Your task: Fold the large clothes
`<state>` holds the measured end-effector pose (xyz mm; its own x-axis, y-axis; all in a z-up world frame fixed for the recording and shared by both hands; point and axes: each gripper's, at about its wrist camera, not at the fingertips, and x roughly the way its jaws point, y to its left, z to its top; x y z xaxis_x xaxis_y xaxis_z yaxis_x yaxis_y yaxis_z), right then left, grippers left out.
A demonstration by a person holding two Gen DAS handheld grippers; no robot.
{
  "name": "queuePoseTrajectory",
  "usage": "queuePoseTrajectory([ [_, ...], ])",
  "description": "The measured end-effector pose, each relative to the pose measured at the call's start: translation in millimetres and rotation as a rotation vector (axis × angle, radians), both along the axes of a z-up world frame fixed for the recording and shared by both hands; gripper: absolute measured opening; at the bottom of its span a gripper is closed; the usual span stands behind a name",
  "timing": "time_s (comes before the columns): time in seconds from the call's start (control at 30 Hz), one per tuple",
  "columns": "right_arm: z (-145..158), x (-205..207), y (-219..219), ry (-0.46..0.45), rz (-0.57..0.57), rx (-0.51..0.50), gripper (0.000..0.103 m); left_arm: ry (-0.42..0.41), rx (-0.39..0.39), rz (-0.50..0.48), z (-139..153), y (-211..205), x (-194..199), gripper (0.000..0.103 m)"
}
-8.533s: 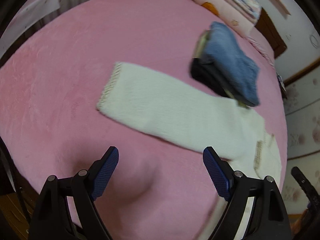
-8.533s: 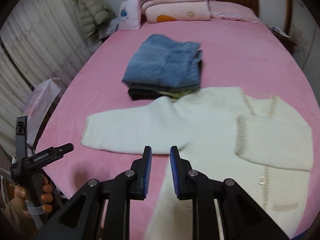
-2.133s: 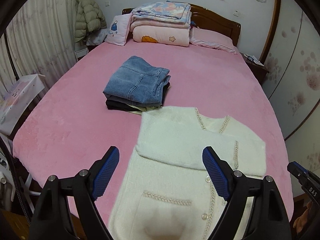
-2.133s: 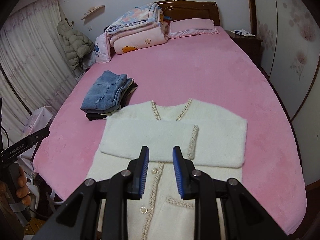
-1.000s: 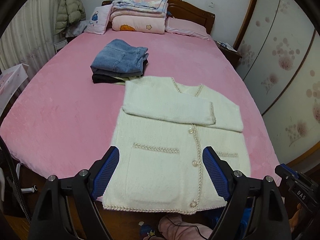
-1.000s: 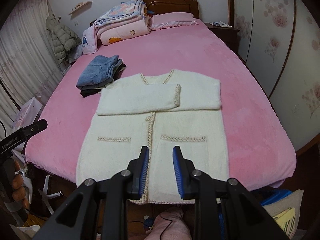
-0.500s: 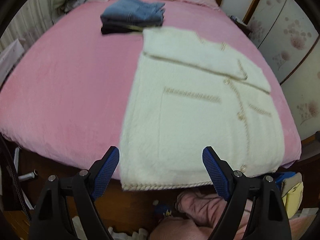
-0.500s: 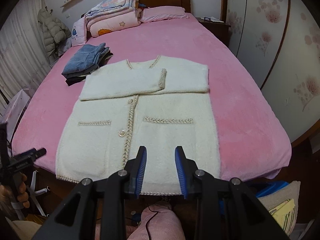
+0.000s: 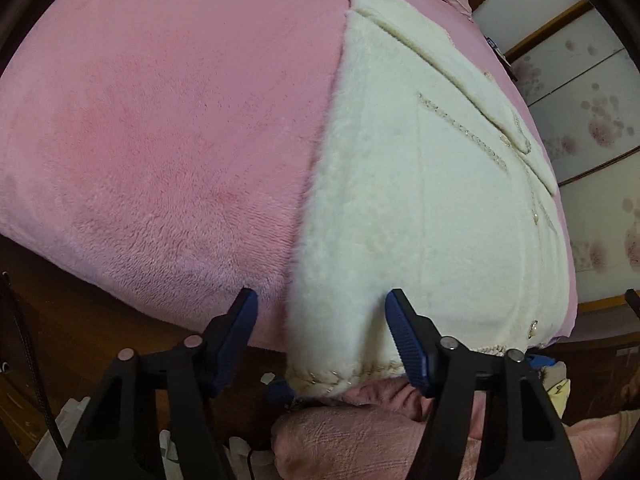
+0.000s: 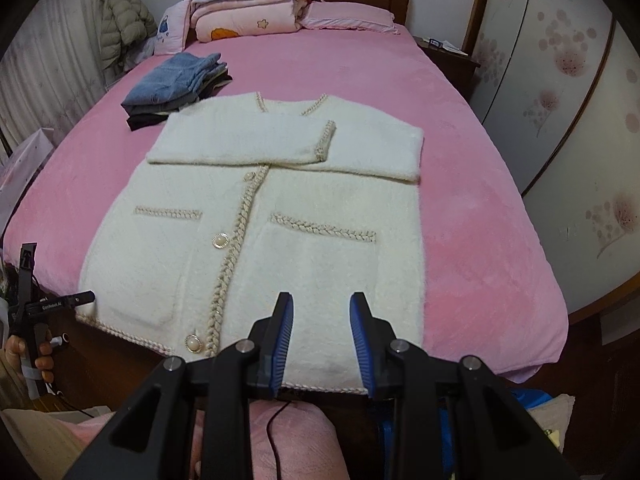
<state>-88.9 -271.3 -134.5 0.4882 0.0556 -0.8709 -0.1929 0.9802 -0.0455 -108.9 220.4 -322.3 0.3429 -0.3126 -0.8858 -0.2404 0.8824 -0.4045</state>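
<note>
Left tongs (image 9: 320,328) just narrowing, unclenched astride cardigan (image 9: 420,200) hem corner; right tongs (image 10: 320,320) parted, empty, above hem

Ahead of right gripper (image 10: 320,320): cardigan (image 10: 280,216) flat, nothing above it. Far left: jeans stack (image 10: 176,76) touching cardigan shoulder. Right: bare pink bed (image 10: 472,184), wardrobe (image 10: 568,80) beyond. Bedding pile (image 10: 244,0) at headboard.
</note>
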Motion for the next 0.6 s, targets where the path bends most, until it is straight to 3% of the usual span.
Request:
queuePoseTrajectory([
  [0.2, -14, 6, -13, 0.037, -0.038, -0.003, 0.029, -0.023, -0.002, -0.073, -9, -1, 0, 0.062],
  [0.37, -20, 10, -27, 0.061, -0.064, 0.023, 0.029, 0.008, -0.034, -0.090, -21, -4, 5, 0.076],
  [0.47, -27, 11, -39, 0.084, -0.084, 0.038, 0.029, 0.022, 0.009, -0.108, -20, -16, 13, 0.079],
  [0.5, -32, 12, -44, 0.099, -0.092, 0.047, 0.029, 0.023, 0.028, -0.118, -18, -20, 14, 0.076],
  [0.57, -40, 12, -52, 0.126, -0.100, 0.065, 0.029, 0.021, 0.053, -0.158, -13, -30, 16, 0.055],
  [0.6, -47, 12, -57, 0.144, -0.105, 0.072, 0.031, 0.026, 0.056, -0.175, -12, -33, 17, 0.038],
])
